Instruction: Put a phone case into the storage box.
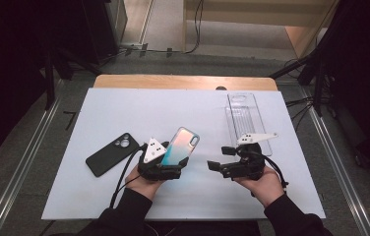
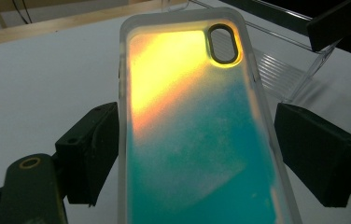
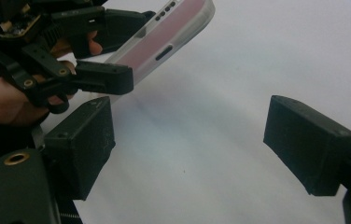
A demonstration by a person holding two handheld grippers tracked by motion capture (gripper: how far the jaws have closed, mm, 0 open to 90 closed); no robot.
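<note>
**Case in my left tongs**

My left tongs [image 1: 169, 169] clench a glossy, translucent phone case [image 1: 181, 146], teal-to-orange, tilted above the white worktop [image 1: 124, 105]. My right tongs [image 1: 221, 158]: released, empty. Matte black phone [image 1: 112, 154] lies left; clear ribbed tray [image 1: 244, 115] behind.

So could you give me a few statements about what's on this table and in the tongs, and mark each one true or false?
1. The left tongs hold an iridescent phone case by its sides. True.
2. The right tongs grip the black phone. False: their jaws stand open with nothing between them, and the black phone lies on the white mat, left of the left tongs.
3. A clear plastic tray lies at the mat's far right. True.
4. The phone case lies flat on the mat. False: it is lifted off the mat and tilted.
5. The case's camera cutout is at the end away from the left tongs. True.
</note>
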